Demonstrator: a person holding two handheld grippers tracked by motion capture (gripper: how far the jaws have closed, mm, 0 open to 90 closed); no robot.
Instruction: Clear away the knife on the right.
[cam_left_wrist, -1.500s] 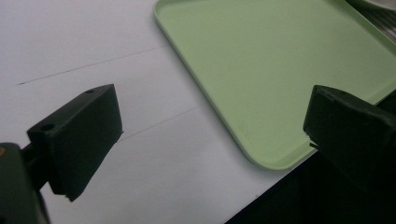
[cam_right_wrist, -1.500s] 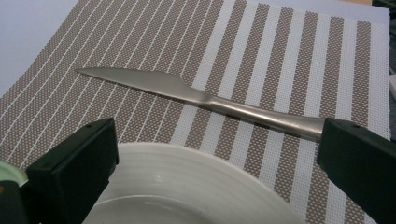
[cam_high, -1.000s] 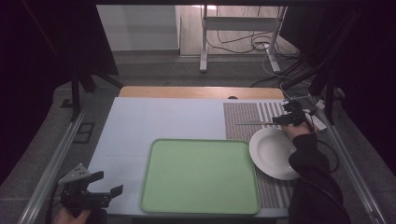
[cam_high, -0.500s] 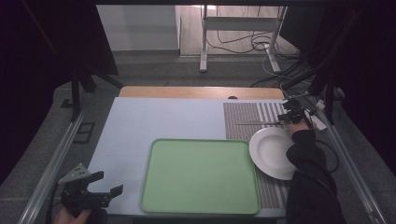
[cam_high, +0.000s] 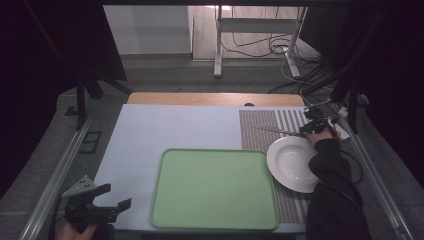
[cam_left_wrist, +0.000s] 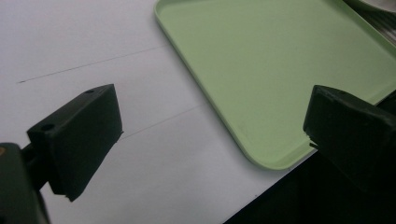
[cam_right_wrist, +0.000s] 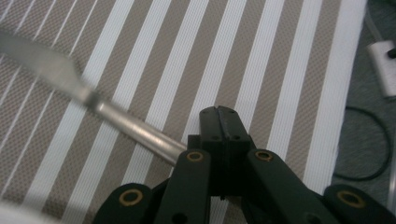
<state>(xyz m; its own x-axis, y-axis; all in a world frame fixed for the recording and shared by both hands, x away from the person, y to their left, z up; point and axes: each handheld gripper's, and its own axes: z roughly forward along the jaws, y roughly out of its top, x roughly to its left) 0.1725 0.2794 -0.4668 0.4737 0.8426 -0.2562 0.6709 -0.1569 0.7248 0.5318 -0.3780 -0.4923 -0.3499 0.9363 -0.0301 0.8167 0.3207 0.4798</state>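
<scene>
- The right gripper (cam_right_wrist: 219, 122) has its two black jaws pressed together on the handle end of a knife (cam_right_wrist: 70, 86); they have just been closing on it.
- In the high view the right gripper (cam_high: 314, 125) is at the far right of the table, and the knife (cam_high: 278, 131) points left from it over the striped mat (cam_high: 260, 125).
- A white plate (cam_high: 292, 162) lies on the mat just near of the knife.
- The left gripper (cam_left_wrist: 212, 135) is released, nothing between its jaws; it hangs over the near left corner of the white table (cam_high: 165, 127).
- A green tray (cam_high: 215, 187) lies between the left gripper (cam_high: 106, 202) and the plate, touching neither gripper.
</scene>
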